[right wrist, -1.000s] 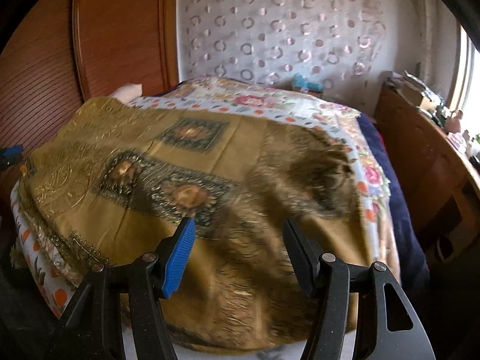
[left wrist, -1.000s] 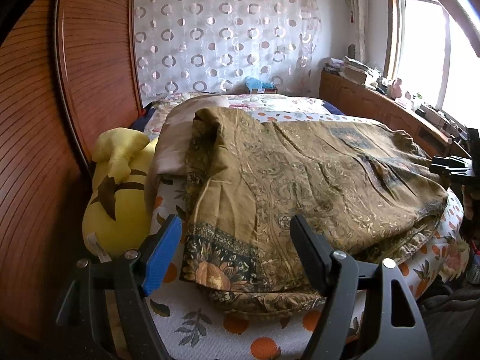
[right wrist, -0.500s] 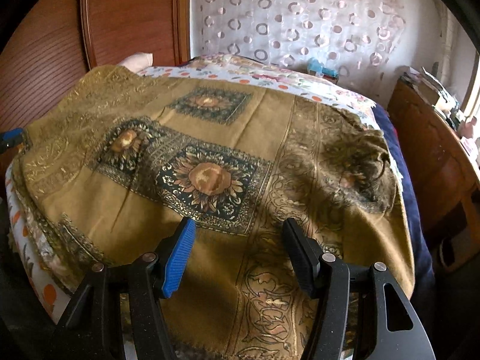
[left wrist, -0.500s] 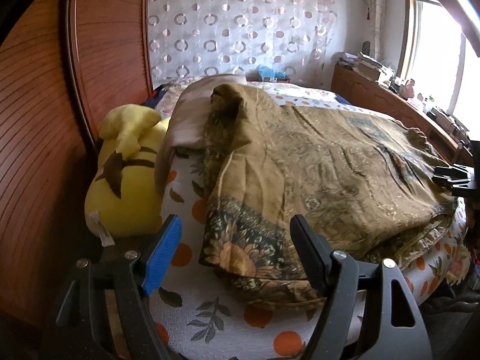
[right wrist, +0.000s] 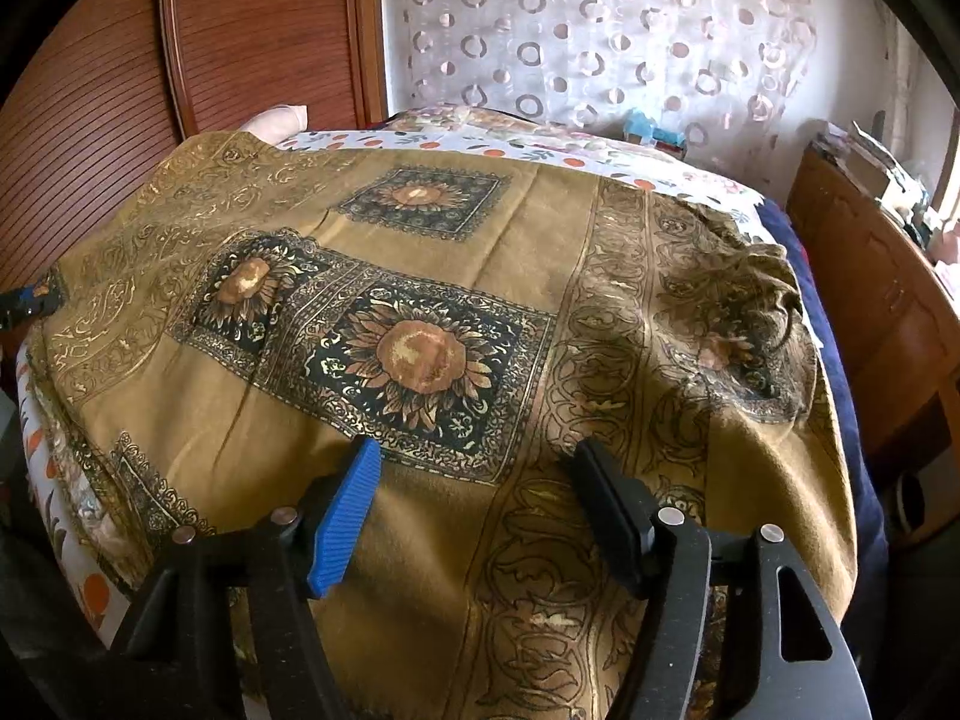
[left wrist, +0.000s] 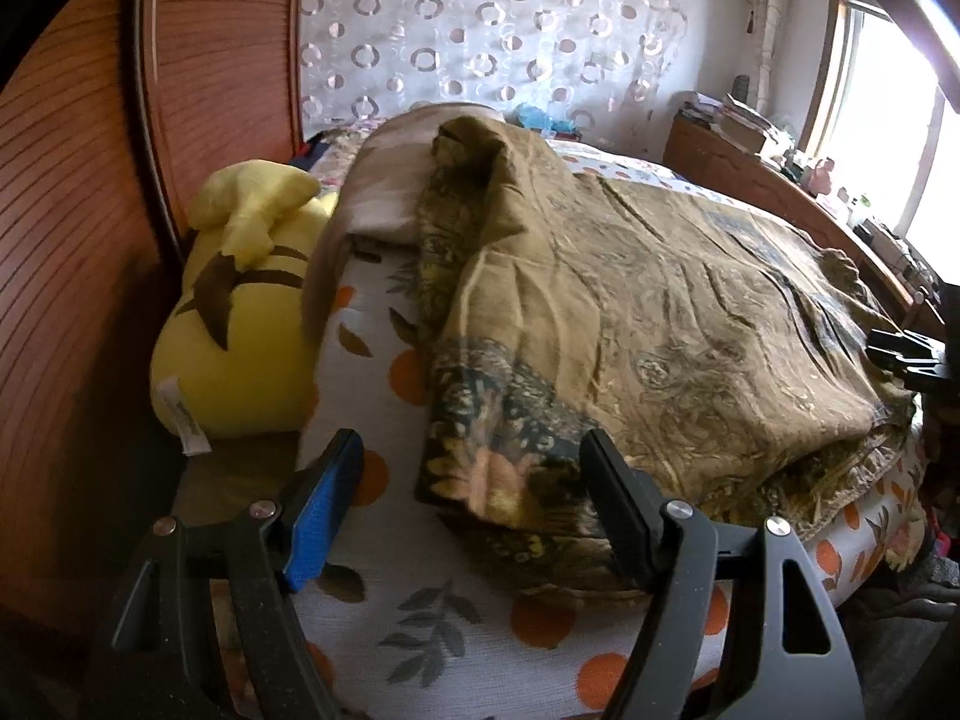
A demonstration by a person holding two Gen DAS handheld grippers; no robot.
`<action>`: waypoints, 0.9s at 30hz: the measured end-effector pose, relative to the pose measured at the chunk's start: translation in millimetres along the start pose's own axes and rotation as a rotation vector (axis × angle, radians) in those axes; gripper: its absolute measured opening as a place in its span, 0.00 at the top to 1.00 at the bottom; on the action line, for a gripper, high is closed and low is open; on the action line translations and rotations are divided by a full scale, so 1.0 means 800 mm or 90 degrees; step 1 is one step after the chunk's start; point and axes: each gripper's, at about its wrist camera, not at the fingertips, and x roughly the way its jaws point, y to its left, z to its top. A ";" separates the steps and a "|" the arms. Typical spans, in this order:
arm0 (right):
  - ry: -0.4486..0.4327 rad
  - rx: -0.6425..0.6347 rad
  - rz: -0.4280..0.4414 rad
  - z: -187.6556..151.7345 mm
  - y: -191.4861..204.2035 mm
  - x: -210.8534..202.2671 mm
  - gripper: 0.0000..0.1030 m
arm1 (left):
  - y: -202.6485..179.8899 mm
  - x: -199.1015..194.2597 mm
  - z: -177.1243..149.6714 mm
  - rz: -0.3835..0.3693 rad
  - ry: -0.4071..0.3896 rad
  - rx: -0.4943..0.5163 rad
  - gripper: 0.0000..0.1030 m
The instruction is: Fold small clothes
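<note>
A large ochre cloth with dark sunflower panels (right wrist: 420,354) lies spread across the bed, folded into layers at its near edge (left wrist: 660,324). My left gripper (left wrist: 468,468) stands open just above the cloth's near left corner, nothing pressed between its pads. Over the cloth's near right part, my right gripper (right wrist: 474,474) has its jaws opening; the fabric lies below them, not pinched. The right gripper's tip (left wrist: 906,354) shows at the right edge of the left wrist view.
A yellow plush toy (left wrist: 234,324) sits against the wooden headboard (left wrist: 90,240) at the left. A pinkish pillow (left wrist: 384,192) lies behind the cloth. The bed sheet with orange dots (left wrist: 420,630) shows underneath. A wooden cabinet (right wrist: 870,300) stands at the right.
Both grippers have come down and closer to the cloth. The right gripper's jaws stand a little wider than before.
</note>
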 end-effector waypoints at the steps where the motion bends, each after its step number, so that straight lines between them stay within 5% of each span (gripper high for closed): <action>1: 0.000 0.000 0.000 0.000 0.000 0.000 0.33 | -0.003 0.000 0.000 0.000 0.000 0.004 0.29; 4: -0.001 0.000 -0.001 0.000 0.000 0.001 0.33 | -0.009 0.001 0.002 -0.005 0.001 0.010 0.40; 10: -0.001 0.001 0.000 -0.002 0.000 0.001 0.33 | -0.011 0.000 0.005 -0.052 0.006 0.000 0.91; 15: -0.001 0.002 0.000 -0.002 -0.001 0.001 0.33 | -0.028 -0.035 0.023 -0.094 -0.060 -0.002 0.92; 27: -0.001 0.003 0.001 -0.002 -0.001 0.001 0.33 | -0.129 -0.084 0.108 -0.175 -0.181 0.103 0.93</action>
